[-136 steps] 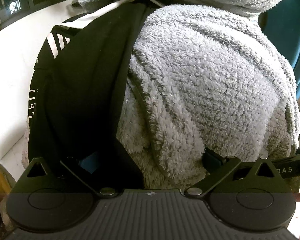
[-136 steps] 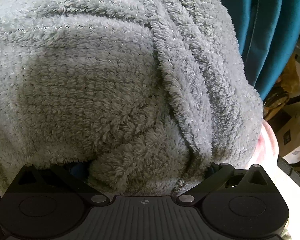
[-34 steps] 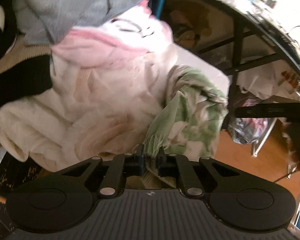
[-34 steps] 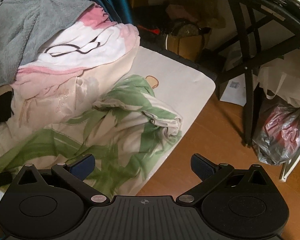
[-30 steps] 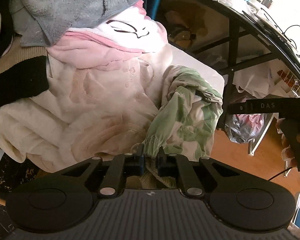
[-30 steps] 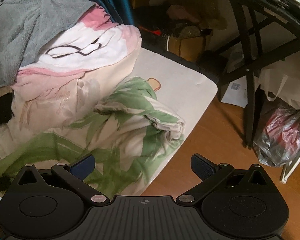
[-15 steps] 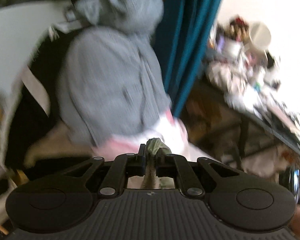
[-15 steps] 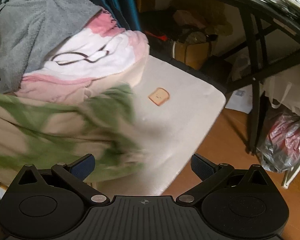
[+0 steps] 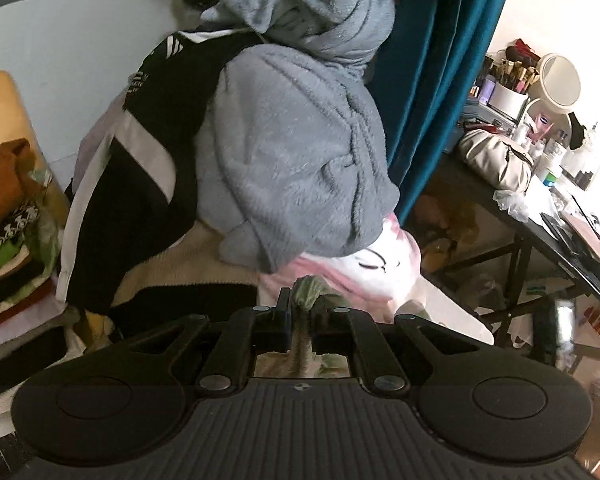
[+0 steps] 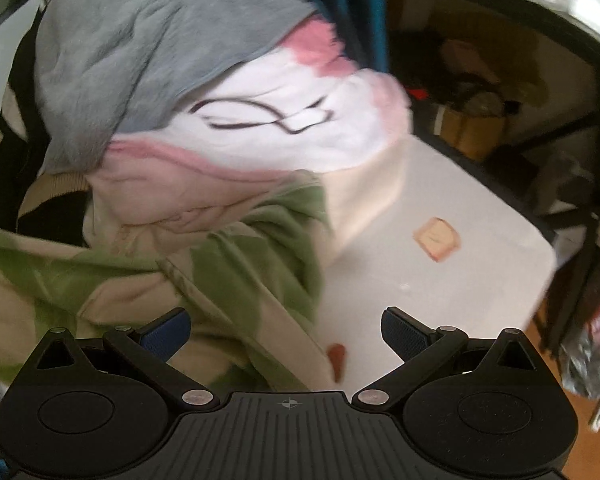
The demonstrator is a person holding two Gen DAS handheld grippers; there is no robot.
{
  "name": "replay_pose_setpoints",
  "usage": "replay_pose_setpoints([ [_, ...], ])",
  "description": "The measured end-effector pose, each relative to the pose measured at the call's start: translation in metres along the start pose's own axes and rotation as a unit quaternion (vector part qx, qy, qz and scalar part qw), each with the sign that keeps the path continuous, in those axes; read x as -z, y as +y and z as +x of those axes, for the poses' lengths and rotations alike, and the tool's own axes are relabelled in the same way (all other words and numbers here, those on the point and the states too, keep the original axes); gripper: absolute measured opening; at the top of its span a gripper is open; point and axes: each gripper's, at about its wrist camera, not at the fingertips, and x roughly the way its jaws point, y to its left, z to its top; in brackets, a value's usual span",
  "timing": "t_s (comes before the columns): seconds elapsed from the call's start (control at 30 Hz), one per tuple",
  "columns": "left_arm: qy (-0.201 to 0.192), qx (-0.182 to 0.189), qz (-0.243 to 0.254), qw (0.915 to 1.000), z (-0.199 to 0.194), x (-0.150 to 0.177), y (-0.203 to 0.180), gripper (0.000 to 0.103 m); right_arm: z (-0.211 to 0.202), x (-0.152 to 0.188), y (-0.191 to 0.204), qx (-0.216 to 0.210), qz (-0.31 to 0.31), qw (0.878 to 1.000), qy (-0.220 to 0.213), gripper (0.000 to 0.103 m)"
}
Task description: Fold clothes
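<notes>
My left gripper (image 9: 302,314) is shut on a bunched edge of the green and cream leaf-print garment (image 9: 309,286), lifted above the pile. That garment (image 10: 236,264) hangs stretched across the lower left of the right wrist view, blurred. My right gripper (image 10: 286,330) is open and empty just above it, its left pad (image 10: 168,330) over the cloth. Behind lies a pile: a grey fleece (image 9: 296,160), a pink and white plush piece (image 10: 284,128) and a black and white jacket (image 9: 140,184).
A white mat with a toast print (image 10: 440,240) covers the surface at the right. A teal curtain (image 9: 440,60) hangs behind the pile. A black-framed desk with cosmetics (image 9: 540,208) stands at the right. Folded clothes are stacked at the left (image 9: 8,220).
My left gripper has lifted the green garment up off the pile and now faces the grey fleece. The garment has pulled away from the mat to the left. The right gripper stays open.
</notes>
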Motion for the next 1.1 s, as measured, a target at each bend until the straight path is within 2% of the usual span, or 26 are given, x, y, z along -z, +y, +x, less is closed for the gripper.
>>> replay_pose_setpoints([
  [0.1,0.005,0.006,0.006,1.0,-0.004,0.0,0.007,0.008,0.022,-0.008,0.016,-0.004,-0.033,0.999,0.028,0.082],
  [0.13,0.006,0.009,0.006,0.9999,-0.005,0.0,0.01,0.008,0.026,-0.01,0.021,-0.001,-0.044,0.998,0.035,0.067],
  [0.17,0.005,0.011,0.004,0.9999,-0.005,-0.002,0.011,0.008,0.03,-0.012,0.026,0.001,-0.054,0.998,0.044,0.043],
  [0.2,0.002,0.014,0.001,0.9999,-0.006,-0.004,0.013,0.008,0.032,-0.016,0.026,0.003,-0.049,0.997,0.054,0.035],
  [0.23,-0.001,0.017,-0.003,0.9998,-0.007,-0.007,0.015,0.008,0.03,-0.02,0.025,0.005,-0.038,0.998,0.055,0.019],
  [0.27,-0.007,0.021,-0.007,0.9997,-0.008,-0.011,0.016,0.008,0.024,-0.023,0.023,-0.001,-0.025,0.998,0.049,0.012],
  [0.4,-0.053,0.038,-0.009,0.9978,-0.024,-0.043,0.013,0.008,-0.024,-0.053,0.021,-0.037,-0.009,0.999,-0.02,0.009],
  [0.53,-0.144,0.05,0.005,0.9884,-0.061,-0.091,0.006,0.008,-0.096,-0.101,0.024,-0.078,0.008,0.991,-0.106,0.009],
  [0.63,-0.224,0.056,0.004,0.9729,-0.097,-0.127,0.004,0.008,-0.156,-0.128,0.027,-0.118,0.016,0.976,-0.181,0.008],
  [0.7,-0.265,0.063,0.008,0.9621,-0.119,-0.148,0.002,0.008,-0.2,-0.14,0.027,-0.141,0.022,0.959,-0.246,0.008],
  [0.77,-0.291,0.066,0.017,0.9542,-0.135,-0.162,0.0,0.008,-0.234,-0.149,0.026,-0.159,0.03,0.943,-0.292,0.008],
  [0.83,-0.306,0.068,0.021,0.9495,-0.146,-0.166,-0.001,0.008,-0.265,-0.152,0.023,-0.161,0.035,0.928,-0.334,0.008],
  [0.9,-0.308,0.072,0.019,0.9483,-0.149,-0.164,-0.001,0.008,-0.29,-0.15,0.018,-0.158,0.034,0.915,-0.371,0.008],
  [0.97,-0.293,0.072,0.014,0.9532,-0.142,-0.156,0.002,0.008,-0.301,-0.138,0.009,-0.142,0.034,0.91,-0.388,0.009],
  [1.07,-0.238,0.071,-0.003,0.9688,-0.114,-0.135,0.008,0.008,-0.281,-0.116,-0.008,-0.121,0.05,0.93,-0.345,0.009],
  [1.1,-0.213,0.069,-0.009,0.9745,-0.102,-0.125,0.01,0.008,-0.259,-0.103,-0.015,-0.112,0.064,0.944,-0.303,0.009],
])
